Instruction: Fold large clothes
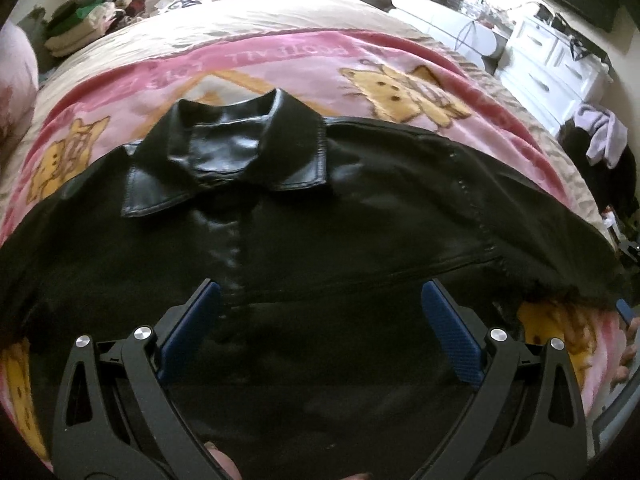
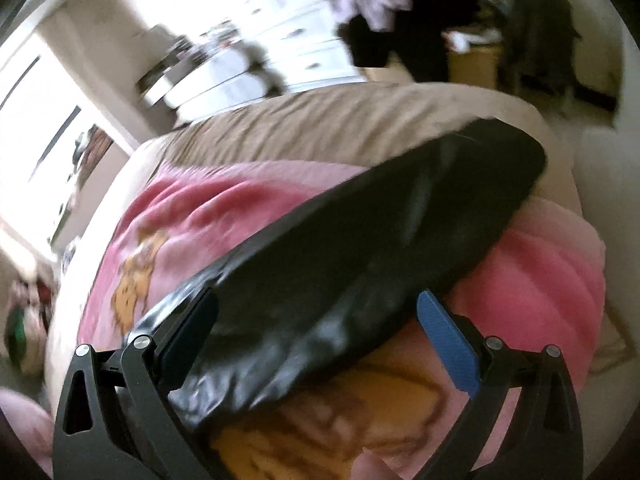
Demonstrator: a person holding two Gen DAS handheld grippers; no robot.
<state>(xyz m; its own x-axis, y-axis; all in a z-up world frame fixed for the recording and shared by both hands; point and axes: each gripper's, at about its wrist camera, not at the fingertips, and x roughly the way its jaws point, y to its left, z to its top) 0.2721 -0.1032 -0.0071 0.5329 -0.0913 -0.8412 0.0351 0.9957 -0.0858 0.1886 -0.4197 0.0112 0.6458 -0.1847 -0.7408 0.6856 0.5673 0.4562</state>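
Around you the bed [image 1: 280, 12] carries a pink blanket [image 1: 280, 68] printed with yellow bears, spread over a tan cover. A stack of folded clothes [image 1: 80, 20] sits at the far left corner, a white dresser [image 1: 552, 64] stands to the right with a lilac garment [image 1: 600, 128] draped over something dark beside it. Nothing lies on top of the black jacket [image 1: 360, 208] itself.

Your jacket lies flat on the blanket, front up, collar [image 1: 228, 152] pointing away from you. Your left gripper [image 1: 320, 320] hangs over its lower front with both fingers spread wide, the blue pads clear of each other and nothing pinched between them; whether the tips touch the leather you cannot tell. Your right gripper [image 2: 316, 320] is likewise spread wide and empty-handed, and the jacket's sleeve [image 2: 360, 248] runs up and away from between its fingers toward the tan edge of the bed. The sleeve passes close by the left finger [image 2: 192, 328] and stays apart from the right finger [image 2: 448, 344].

Your left camera shows the whole chest, collar and placket; the right one shows only the sleeve, motion-blurred, with a large yellow patch of the blanket under the fingers. At the right edge of the left view, part of your other hand [image 1: 628, 344] shows with a sliver of blue pad
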